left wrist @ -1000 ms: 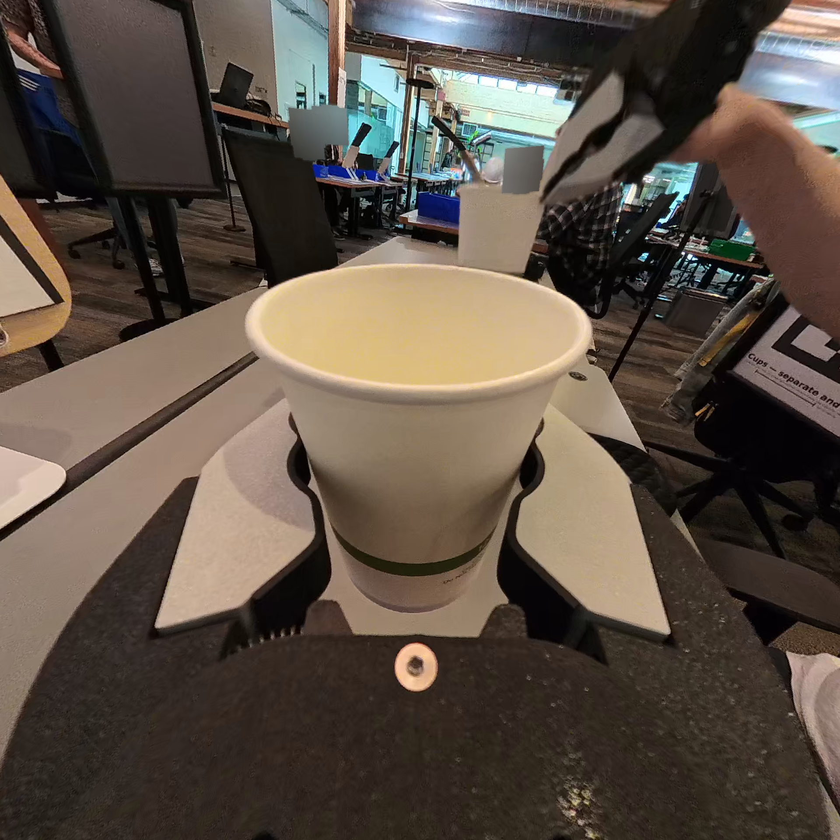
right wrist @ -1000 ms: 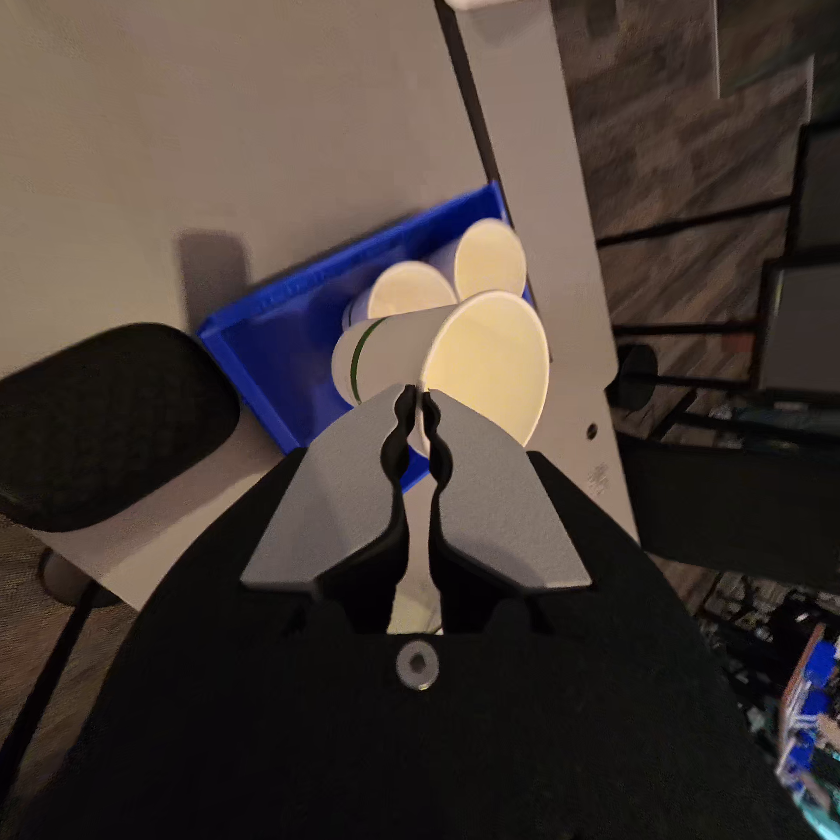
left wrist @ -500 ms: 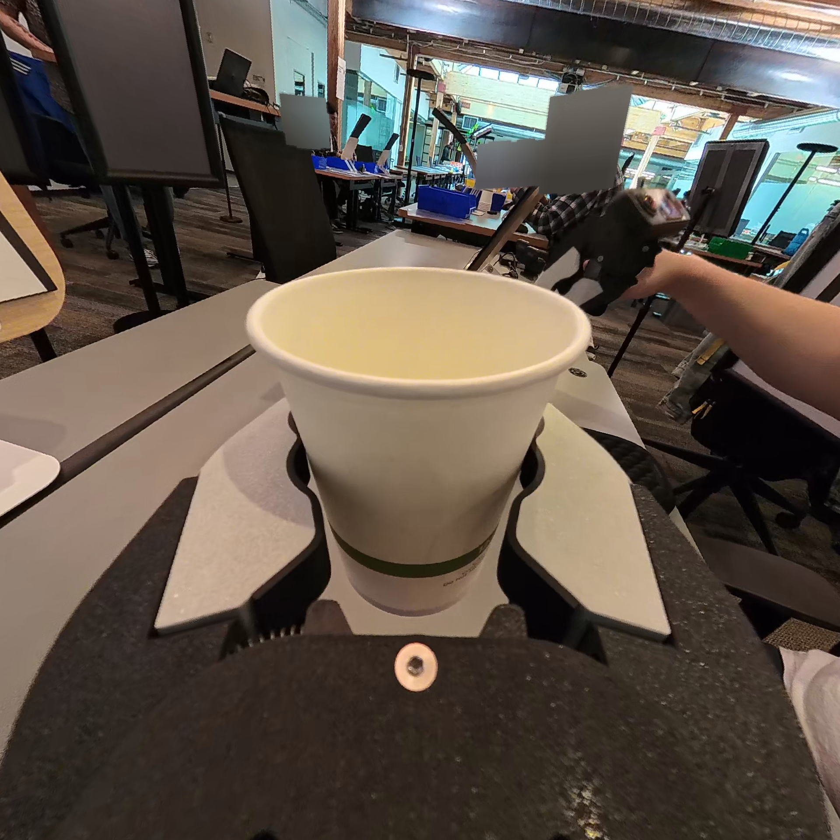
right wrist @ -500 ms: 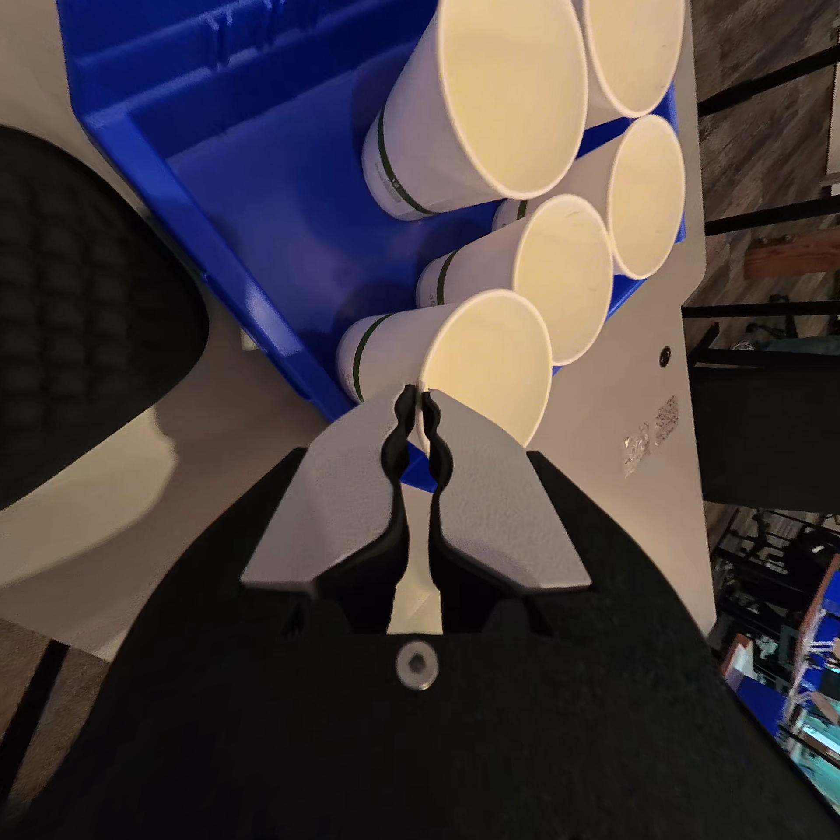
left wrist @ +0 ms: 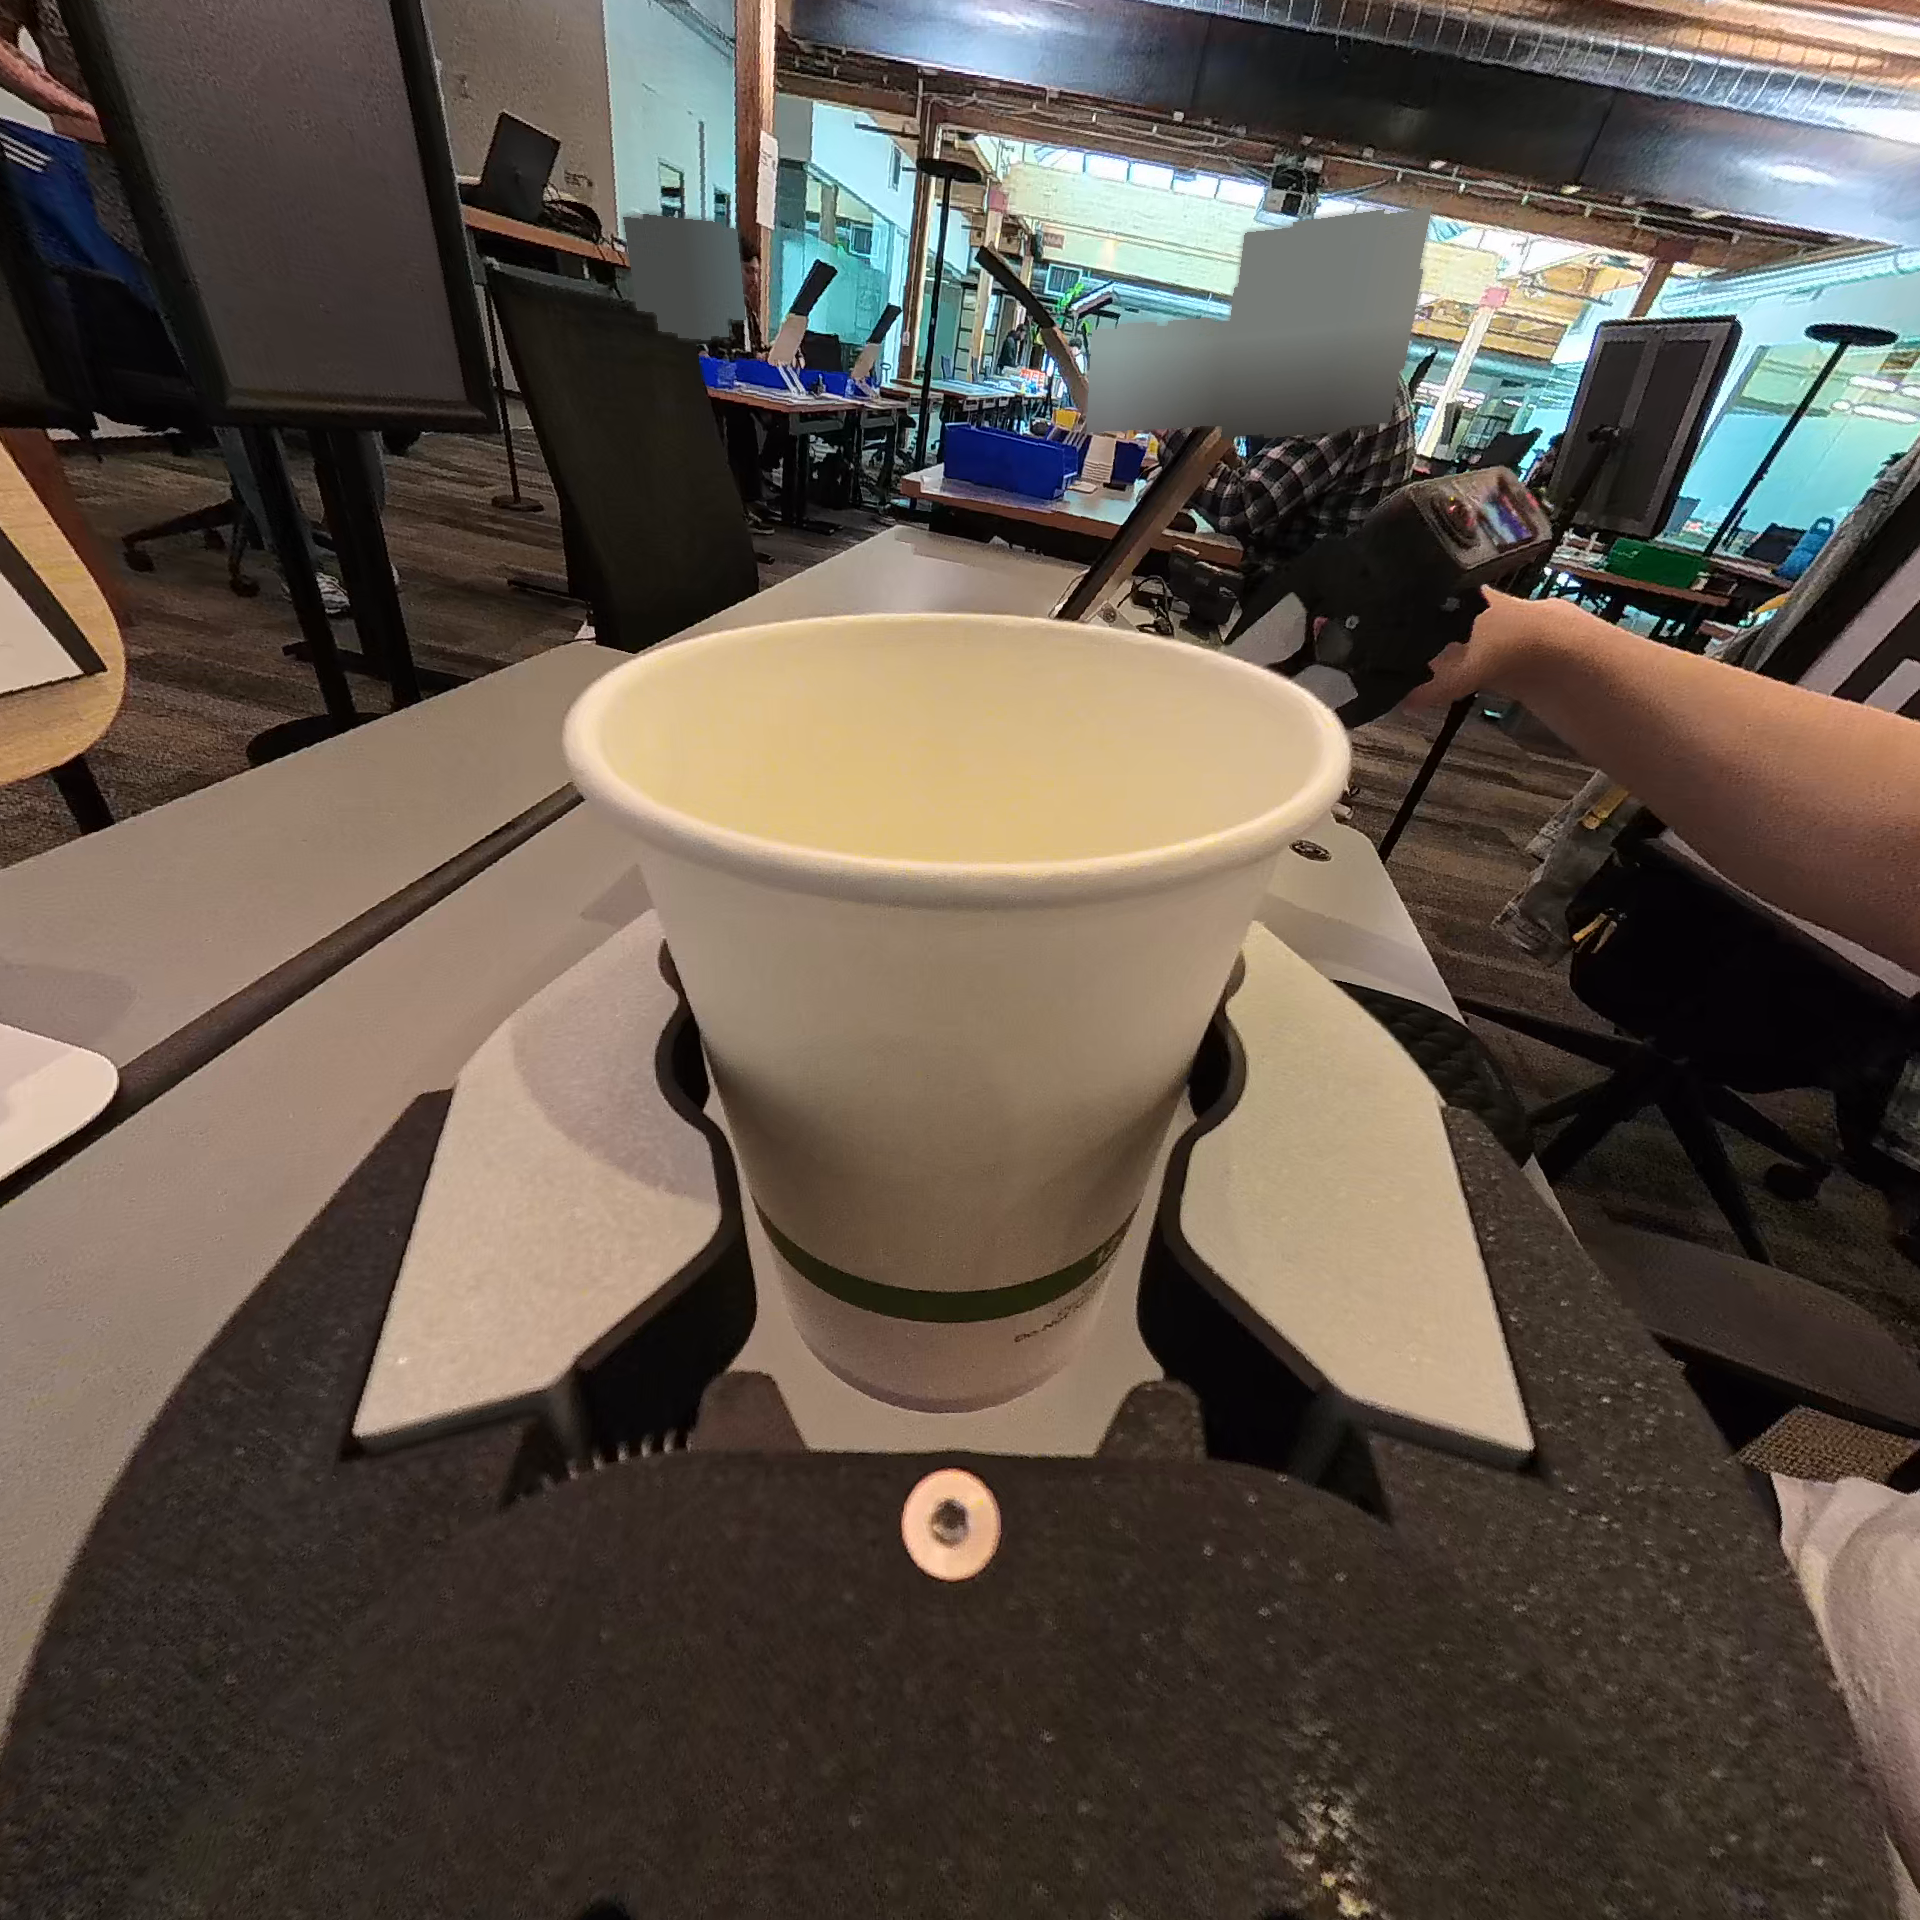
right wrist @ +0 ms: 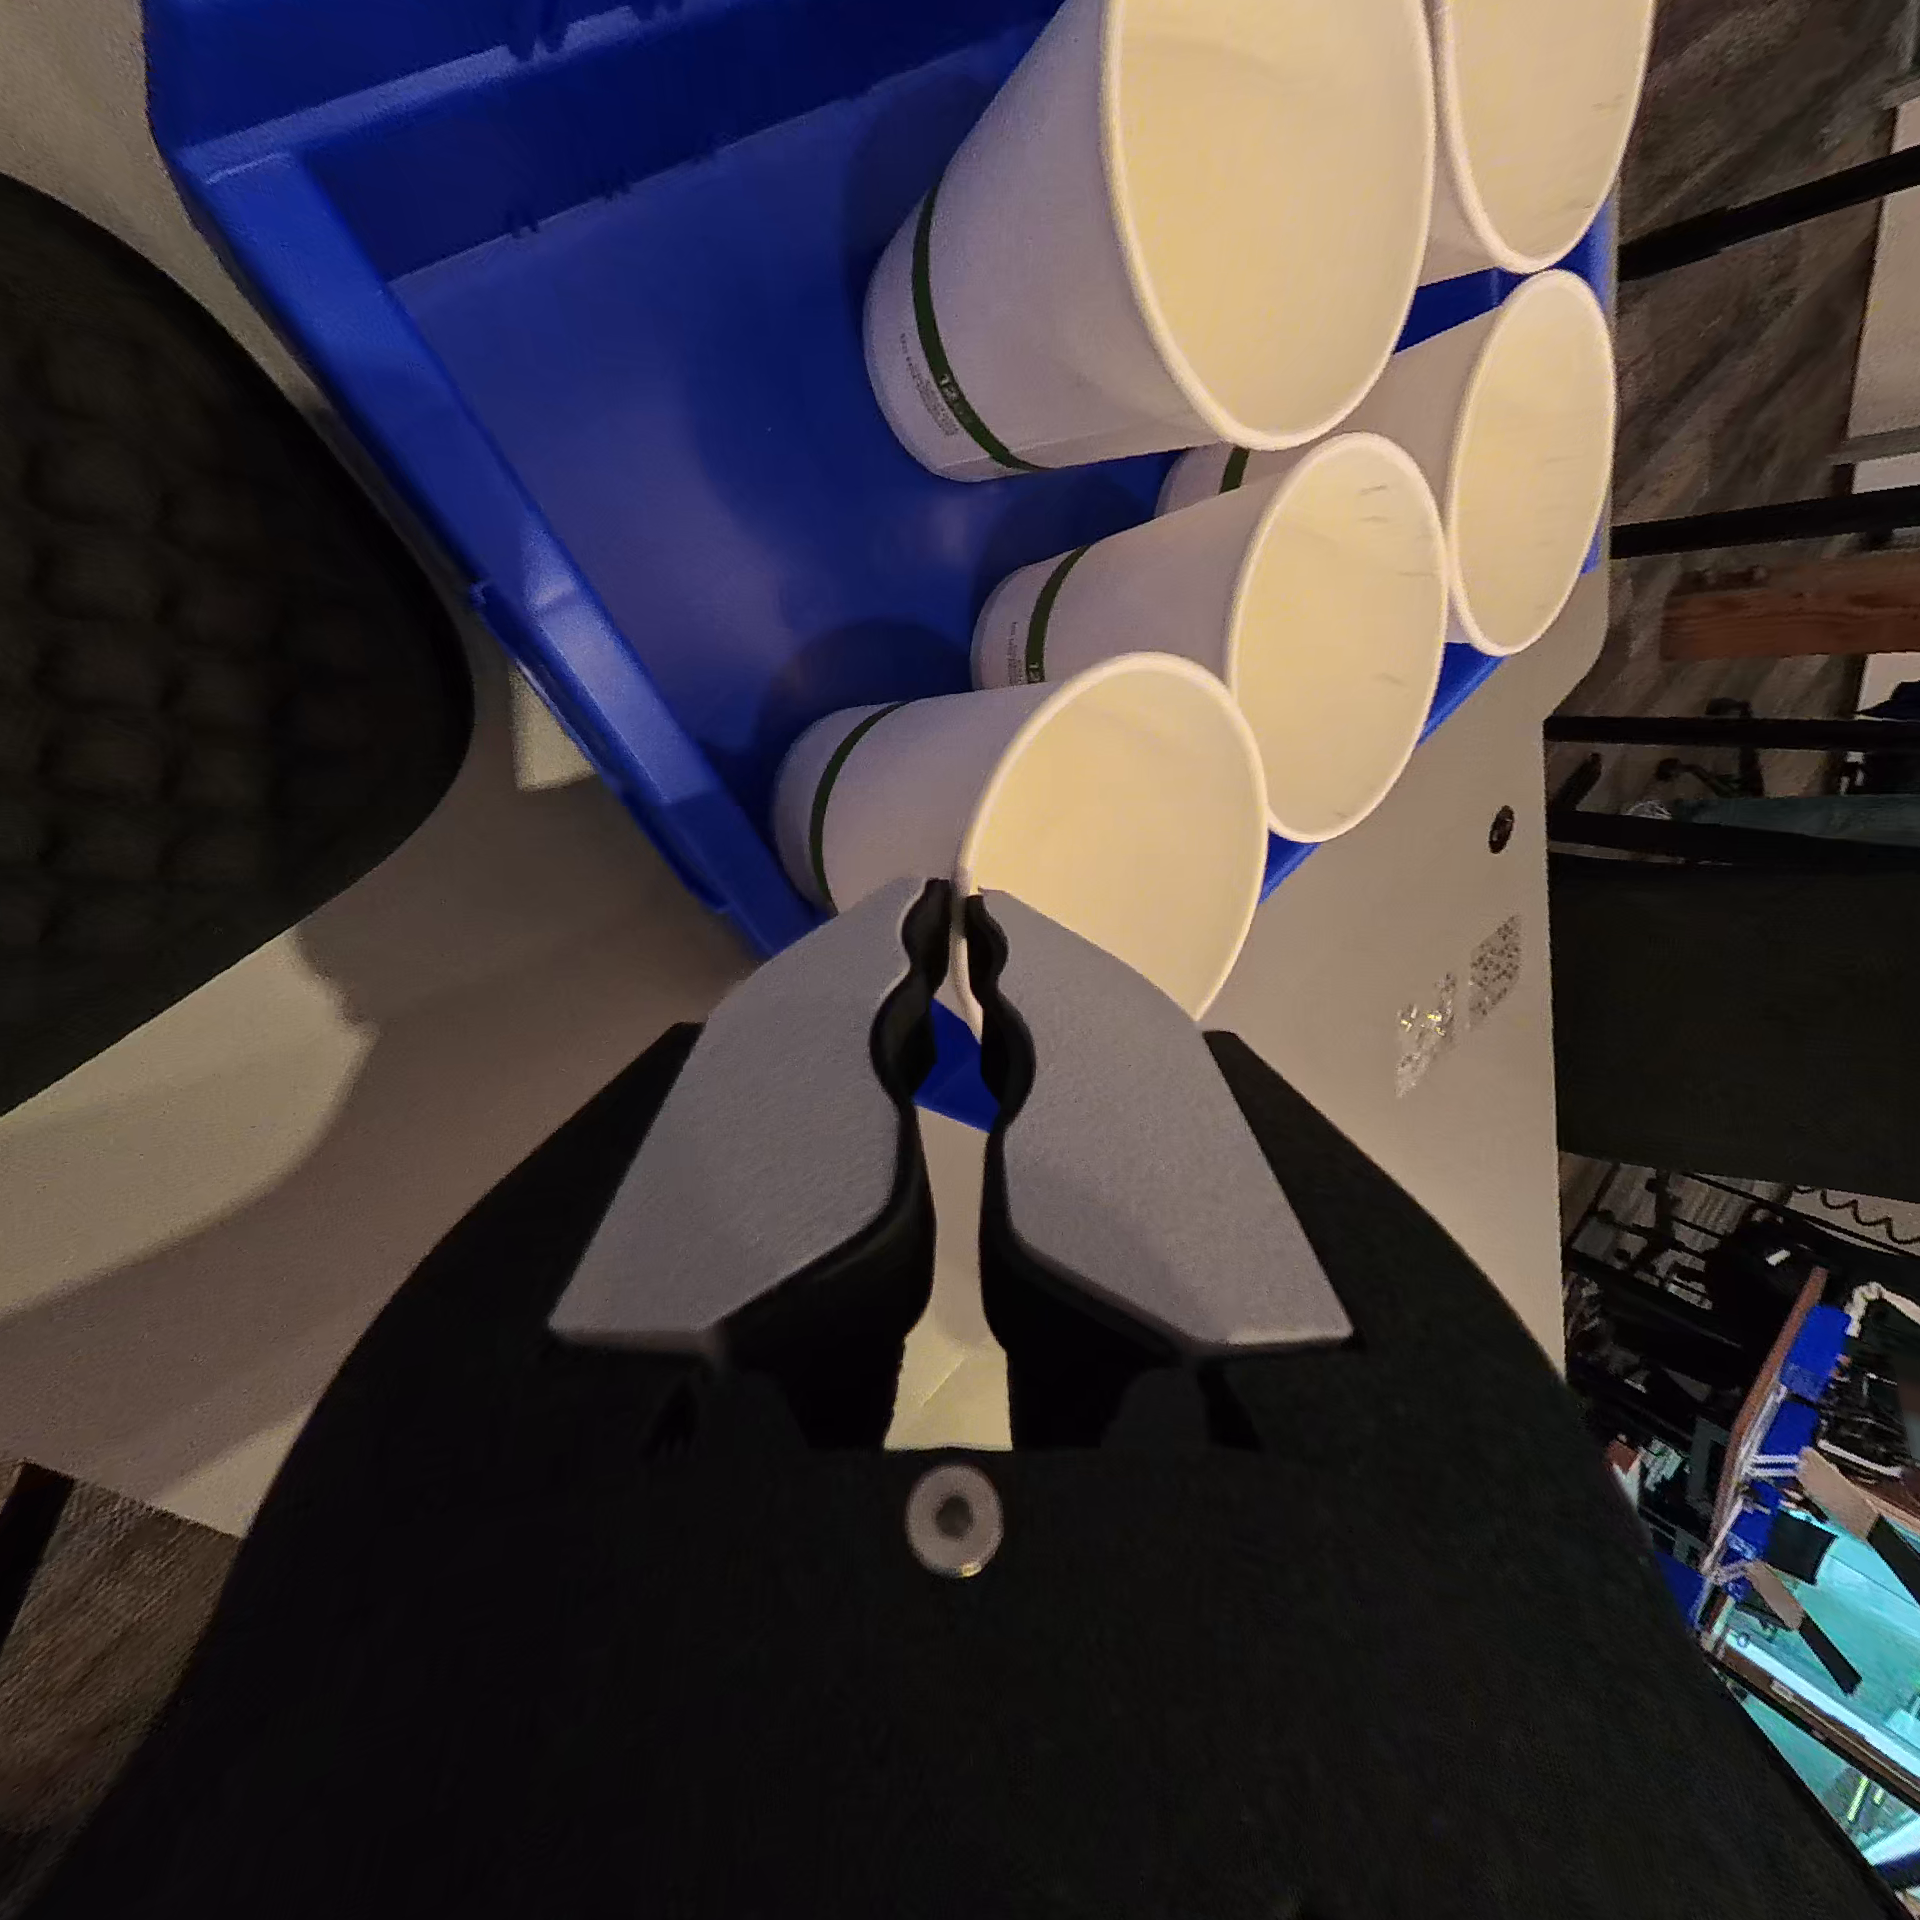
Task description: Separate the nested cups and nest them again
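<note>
My left gripper (left wrist: 956, 966) is shut on a white paper cup (left wrist: 956, 1039) with a green band. It holds the cup upright by its lower wall, just above the grey table (left wrist: 260, 935). My right gripper (right wrist: 954, 904) is shut on the rim of a second white cup (right wrist: 1039, 821). This cup hangs at the near wall of a blue bin (right wrist: 623, 364) that holds several more upright cups (right wrist: 1174, 229). I cannot tell whether it rests on the bin. The right gripper also shows far off in the left wrist view (left wrist: 1382, 603), held by a hand.
A black chair back (right wrist: 156, 623) lies left of the bin at the table's edge. In the left wrist view a dark seam (left wrist: 312, 966) crosses the table. A black chair (left wrist: 634, 468) and a board on a stand (left wrist: 281, 208) are beyond it.
My right gripper has come down with its cup to the blue bin, which now fills its view. In the left view it dropped from high to low on the right. The left gripper stayed still.
</note>
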Available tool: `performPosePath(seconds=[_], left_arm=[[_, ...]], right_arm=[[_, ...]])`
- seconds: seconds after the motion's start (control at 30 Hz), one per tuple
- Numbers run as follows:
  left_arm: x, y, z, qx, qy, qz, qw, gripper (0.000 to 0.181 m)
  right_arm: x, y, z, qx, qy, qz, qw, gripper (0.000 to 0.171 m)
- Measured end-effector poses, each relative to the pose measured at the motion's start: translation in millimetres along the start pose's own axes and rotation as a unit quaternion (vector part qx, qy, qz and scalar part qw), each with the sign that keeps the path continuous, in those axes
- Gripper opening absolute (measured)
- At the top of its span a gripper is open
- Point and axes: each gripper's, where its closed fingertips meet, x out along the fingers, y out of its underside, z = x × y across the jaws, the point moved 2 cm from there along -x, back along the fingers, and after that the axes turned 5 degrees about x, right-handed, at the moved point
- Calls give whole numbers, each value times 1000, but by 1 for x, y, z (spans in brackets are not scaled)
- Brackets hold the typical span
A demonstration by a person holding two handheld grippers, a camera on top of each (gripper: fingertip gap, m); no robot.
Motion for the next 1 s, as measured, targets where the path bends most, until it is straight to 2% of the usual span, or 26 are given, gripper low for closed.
performPosePath(seconds=[0.17,0.5,0.8,0.9,1.0], left_arm=[[0,0,0,1,0,0,1000,93],[1,0,-2,3,1,1,1000,93],[1,0,-2,3,1,2,1000,93],[1,-1,-3,3,1,1,1000,93],[1,-1,-3,3,1,0,1000,93]], right_arm=[[-7,2,3,17,-13,1,1000,3],[4,3,6,35,-33,9,999,3],[5,4,0,13,-38,25,999,3],[3,7,3,9,-45,28,999,17],[-11,-1,0,26,-49,-18,998,18]])
